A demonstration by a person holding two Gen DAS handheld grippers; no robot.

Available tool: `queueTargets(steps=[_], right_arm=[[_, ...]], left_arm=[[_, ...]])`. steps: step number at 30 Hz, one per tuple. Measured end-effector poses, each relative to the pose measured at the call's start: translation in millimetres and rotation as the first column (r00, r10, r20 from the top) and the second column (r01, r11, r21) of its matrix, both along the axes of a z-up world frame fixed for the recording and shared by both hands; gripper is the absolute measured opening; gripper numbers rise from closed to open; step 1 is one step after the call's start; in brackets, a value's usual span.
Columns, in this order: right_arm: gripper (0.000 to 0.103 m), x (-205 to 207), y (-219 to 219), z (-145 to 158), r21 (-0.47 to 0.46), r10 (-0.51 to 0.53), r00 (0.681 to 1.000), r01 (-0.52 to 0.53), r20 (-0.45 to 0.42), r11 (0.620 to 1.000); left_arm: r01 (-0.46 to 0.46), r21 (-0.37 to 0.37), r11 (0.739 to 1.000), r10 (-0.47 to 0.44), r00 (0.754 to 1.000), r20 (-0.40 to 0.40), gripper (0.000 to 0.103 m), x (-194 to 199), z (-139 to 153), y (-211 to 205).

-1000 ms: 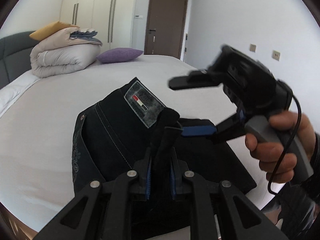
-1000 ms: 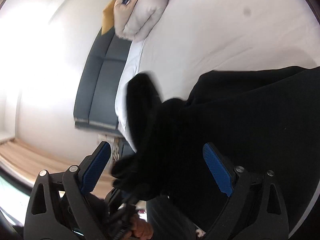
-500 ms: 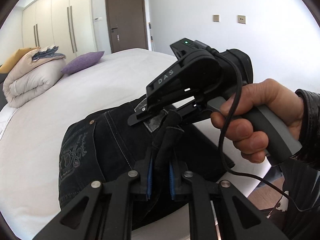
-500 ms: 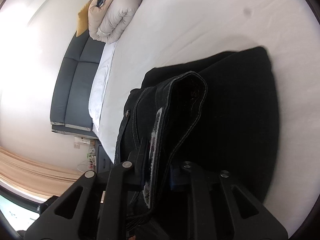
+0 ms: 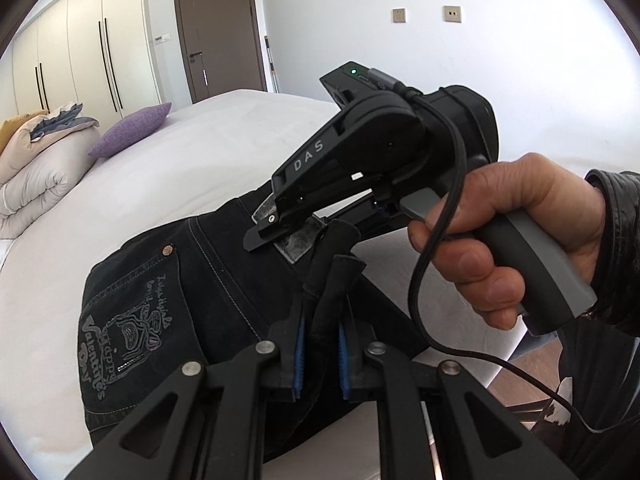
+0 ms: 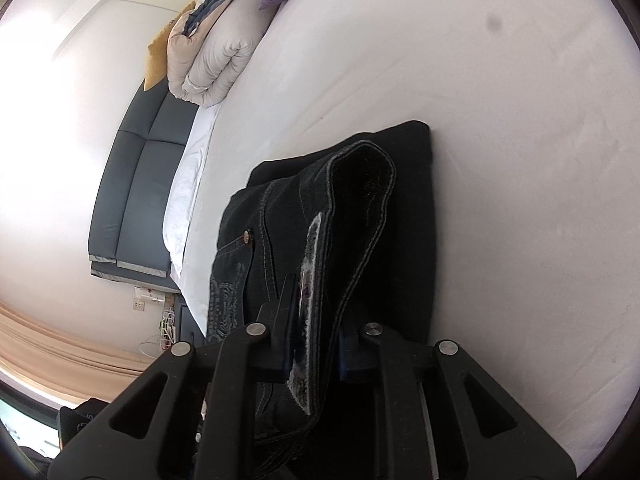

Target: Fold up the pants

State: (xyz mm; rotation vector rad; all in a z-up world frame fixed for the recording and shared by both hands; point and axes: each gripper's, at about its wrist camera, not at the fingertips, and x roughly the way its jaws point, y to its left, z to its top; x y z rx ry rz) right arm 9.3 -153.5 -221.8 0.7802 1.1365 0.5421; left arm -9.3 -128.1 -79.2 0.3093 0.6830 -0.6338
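Observation:
Black jeans (image 5: 192, 300) lie folded near the front edge of the white bed (image 5: 192, 160), back pocket with pale embroidery facing up. My left gripper (image 5: 320, 344) is shut on a bunched fold of the pants' fabric. My right gripper (image 5: 280, 232) reaches in from the right and is shut on the waistband at its grey patch. In the right wrist view the jeans (image 6: 360, 208) show with the waistband standing up between the shut fingers of the right gripper (image 6: 316, 352).
A rolled duvet (image 5: 36, 176) and a purple pillow (image 5: 132, 128) lie at the bed's head. Wardrobes and a brown door (image 5: 220, 32) stand behind. A dark headboard (image 6: 136, 184) shows in the right wrist view. The bed edge and floor are at the lower right.
My right gripper, open a second ago, has moved in and closed on the waistband. My left gripper has kept its hold while the view has turned slightly.

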Motion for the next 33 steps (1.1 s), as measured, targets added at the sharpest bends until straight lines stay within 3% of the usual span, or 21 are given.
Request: queueTargets(steps=[7, 10, 11, 12, 14, 15, 20, 24, 28, 33], right_arm=[[0.015, -11, -11, -15, 0.003, -0.033, 0.999, 0.033, -0.003, 0.999], [0.015, -18, -16, -15, -0.021, -0.009, 1.0, 0.009, 0.012, 1.0], [0.015, -18, -17, -16, -0.007, -0.006, 1.0, 0.006, 0.007, 1.0], [0.015, -18, -19, -18, 0.02, -0.008, 1.0, 0.007, 0.001, 1.0], [0.015, -22, -28, -18, 0.05, -0.019, 1.0, 0.02, -0.014, 0.999], [0.017, -25, -33, -17, 0.058, -0.024, 1.0, 0.025, -0.012, 0.998], [0.02, -49, -70, 2, 0.039, -0.12, 0.993, 0.12, 0.013, 0.992], [0.02, -56, -78, 31, 0.065, -0.139, 0.987, 0.134, 0.084, 0.989], [0.02, -49, -43, 40, 0.024, -0.03, 0.994, 0.028, 0.108, 0.999], [0.02, -56, -21, 8, -0.017, 0.029, 0.998, -0.028, 0.048, 0.999]], left_arm=[[0.022, 0.012, 1.0, -0.022, 1.0, -0.005, 0.014, -3, -7, -6], [0.026, -0.011, 1.0, -0.027, 0.997, -0.065, 0.026, 13, -10, 3], [0.025, -0.026, 0.999, -0.027, 0.997, -0.077, 0.041, 14, -8, 6], [0.025, -0.044, 0.999, -0.029, 0.995, -0.09, 0.063, 14, -4, 10], [0.024, -0.113, 0.993, -0.037, 0.993, -0.109, 0.081, 10, 7, 29], [0.011, -0.131, 0.991, -0.025, 0.994, -0.111, 0.084, 8, 12, 38], [-0.091, -0.259, 0.962, 0.05, 0.986, -0.162, 0.085, 19, 44, 102], [-0.214, -0.297, 0.93, 0.161, 0.968, -0.193, 0.086, 59, 56, 148], [-0.315, -0.182, 0.932, 0.268, 0.932, -0.243, 0.086, 111, 32, 168], [-0.354, -0.045, 0.934, 0.315, 0.876, -0.365, 0.085, 134, -15, 166]])
